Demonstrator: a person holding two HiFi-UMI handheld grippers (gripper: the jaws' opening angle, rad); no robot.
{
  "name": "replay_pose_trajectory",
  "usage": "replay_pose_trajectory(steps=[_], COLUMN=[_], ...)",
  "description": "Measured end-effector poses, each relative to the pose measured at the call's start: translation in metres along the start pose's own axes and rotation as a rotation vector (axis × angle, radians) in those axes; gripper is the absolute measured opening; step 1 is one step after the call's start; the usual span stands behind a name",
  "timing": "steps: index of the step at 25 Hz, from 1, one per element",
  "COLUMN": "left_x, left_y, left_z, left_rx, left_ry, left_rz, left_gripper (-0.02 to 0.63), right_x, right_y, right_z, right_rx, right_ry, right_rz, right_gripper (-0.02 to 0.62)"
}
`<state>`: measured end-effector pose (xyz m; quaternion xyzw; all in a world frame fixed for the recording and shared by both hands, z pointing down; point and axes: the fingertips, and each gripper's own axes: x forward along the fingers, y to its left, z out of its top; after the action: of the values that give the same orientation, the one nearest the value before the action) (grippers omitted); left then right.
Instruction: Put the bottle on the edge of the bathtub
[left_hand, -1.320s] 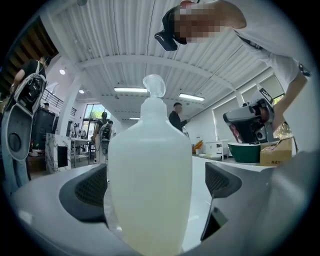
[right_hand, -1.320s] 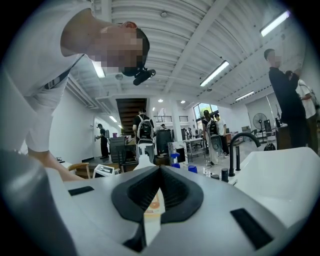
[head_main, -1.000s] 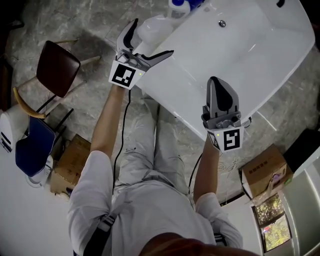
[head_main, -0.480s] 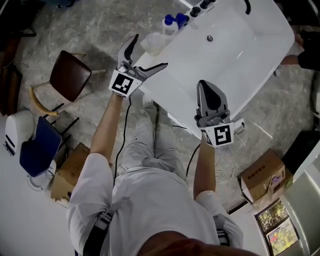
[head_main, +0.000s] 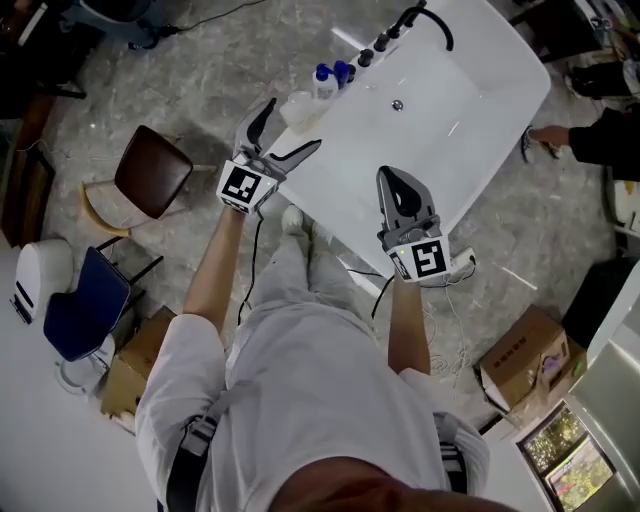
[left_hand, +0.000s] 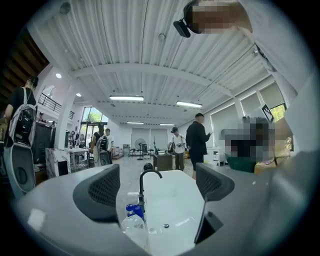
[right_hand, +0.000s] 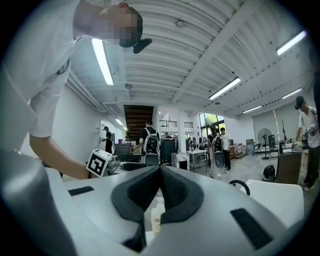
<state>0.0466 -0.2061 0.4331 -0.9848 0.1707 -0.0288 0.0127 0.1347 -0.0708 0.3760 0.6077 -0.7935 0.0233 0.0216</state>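
the left gripper (head_main: 292, 126) has backed off the bottle (head_main: 298, 105), jaws just narrowing yet apart and empty, the right gripper (head_main: 397, 178) has its jaws together on nothing; the bottle stands on the bathtub (head_main: 440, 120) edge, upper centre, so the task looks done

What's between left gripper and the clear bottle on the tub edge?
Nothing: the left gripper view shows only air between left gripper and clear bottle. Its jaws, just closing somewhat, are apart and empty.

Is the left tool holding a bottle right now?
No, the left tool, its jaws just closing slightly, stands open with nothing between them; the clear bottle sits on the bathtub edge.
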Motion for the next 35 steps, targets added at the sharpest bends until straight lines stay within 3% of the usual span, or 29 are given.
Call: replay_pose_trajectory(steps=[8,22,26,31,35], left_x=[-0.029,-0.055,-0.060,-0.068,-0.074], left_y=[-0.027,-0.055,-0.059,-0.070,-0.063], left_z=[0.053,0.104,0.106,0.117,0.120], left_rx=[0.010,0.022,0.039,0.136,0.056], left_ry=[0.003,-0.053,-0.033,0.015,0.002], left_rz=[0.013,0.073,0.084,0.090,0.109], left_gripper=[0.380,-0.005,-0.006,-0.006,-0.006], right_x=[-0.019,-0.026,-0.018,-0.012,-0.006], right_y=[0.012,0.024,0.028,0.031,0.032], right_z=[0.039,0.068,0.069,0.074,0.083], right_rx=[-0.001,-0.042,-0.051,-0.053,-0.068], right_ry=[-0.022,-0.058,-0.064,-0.080,-0.092], right_rz=[-0.005,0.012,0.029,0.030,0.031], right_gripper=[0.002,0.000,0.001,0.002,0.002])
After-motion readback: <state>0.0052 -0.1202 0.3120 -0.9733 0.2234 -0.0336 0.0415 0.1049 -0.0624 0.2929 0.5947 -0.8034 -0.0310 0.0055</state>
